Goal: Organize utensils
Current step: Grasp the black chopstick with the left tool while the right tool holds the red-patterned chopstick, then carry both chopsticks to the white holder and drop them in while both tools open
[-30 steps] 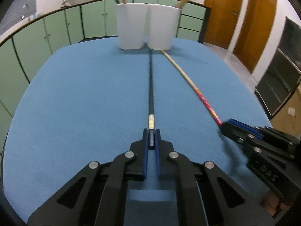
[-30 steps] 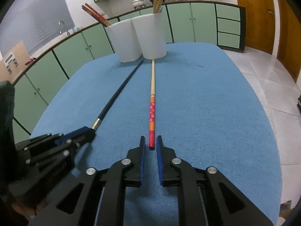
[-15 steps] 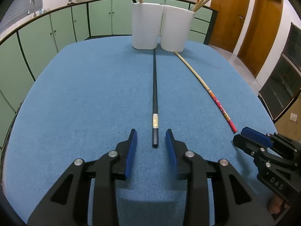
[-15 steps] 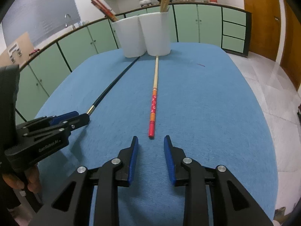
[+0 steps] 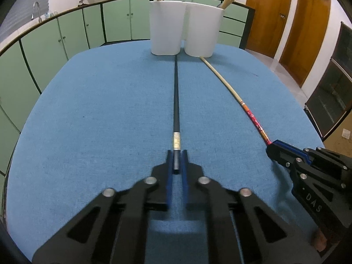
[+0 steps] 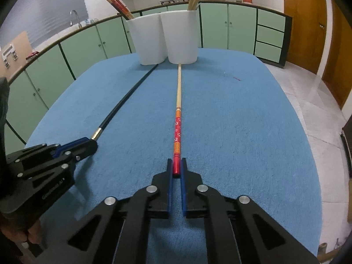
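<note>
Since 0.5 s ago both tongs, left (image 5: pixel 176 162) and right (image 6: pixel 176 168), have closed on the black chopstick (image 5: pixel 176 101) and red-handled chopstick (image 6: pixel 177 127) lying on the counter (image 5: pixel 99 114) toward its near edge, so lift level and steady toward the 2 white holders (image 5: pixel 184 28).

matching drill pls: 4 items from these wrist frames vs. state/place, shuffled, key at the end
Items:
1. black chopstick
2. red-patterned chopstick
3. left white holder
4. right white holder

States:
A. holds pale bamboo sticks
B. near end between the right gripper fingers
C. holds a black stick and a red-topped one
D. near end between the left gripper fingers

Pairs: 1-D, 2-B, 3-C, 4-A
</note>
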`<state>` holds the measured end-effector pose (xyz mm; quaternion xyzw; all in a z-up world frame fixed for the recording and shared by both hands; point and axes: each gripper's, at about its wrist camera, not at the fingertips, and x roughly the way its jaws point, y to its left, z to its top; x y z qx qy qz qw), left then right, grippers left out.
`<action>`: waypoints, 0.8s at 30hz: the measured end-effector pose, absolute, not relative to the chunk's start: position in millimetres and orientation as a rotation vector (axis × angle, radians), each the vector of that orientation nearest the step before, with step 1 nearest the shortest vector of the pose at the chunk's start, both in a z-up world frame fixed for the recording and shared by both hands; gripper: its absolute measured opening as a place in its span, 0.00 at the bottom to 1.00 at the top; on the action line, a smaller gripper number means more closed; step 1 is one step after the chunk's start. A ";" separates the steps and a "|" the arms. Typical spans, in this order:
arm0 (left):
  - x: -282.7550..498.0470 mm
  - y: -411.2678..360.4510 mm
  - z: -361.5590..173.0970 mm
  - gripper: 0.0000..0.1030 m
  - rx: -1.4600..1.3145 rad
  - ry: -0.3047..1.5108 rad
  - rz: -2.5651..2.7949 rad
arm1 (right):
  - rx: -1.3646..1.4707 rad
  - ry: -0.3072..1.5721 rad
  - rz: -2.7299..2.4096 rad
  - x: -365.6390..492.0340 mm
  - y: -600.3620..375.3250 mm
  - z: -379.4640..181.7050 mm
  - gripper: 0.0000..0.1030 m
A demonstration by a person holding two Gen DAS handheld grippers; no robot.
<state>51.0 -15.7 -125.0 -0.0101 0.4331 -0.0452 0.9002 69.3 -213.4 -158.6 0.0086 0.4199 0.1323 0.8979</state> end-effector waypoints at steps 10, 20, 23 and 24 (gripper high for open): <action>39.4 -11.8 -85.7 0.05 0.010 0.820 -0.100 | -0.010 0.748 0.284 53.6 -226.5 -112.2 0.06; 25.7 -4.9 2.9 0.05 0.013 0.607 -0.105 | 0.020 0.578 0.300 55.7 -244.5 -31.5 0.06; 26.7 -5.3 27.4 0.05 -0.003 0.555 -0.121 | 0.042 0.546 0.318 58.2 -247.9 -13.3 0.06; 27.6 -4.9 34.4 0.05 -0.012 0.541 -0.128 | 0.048 0.533 0.326 60.1 -248.8 -6.2 0.06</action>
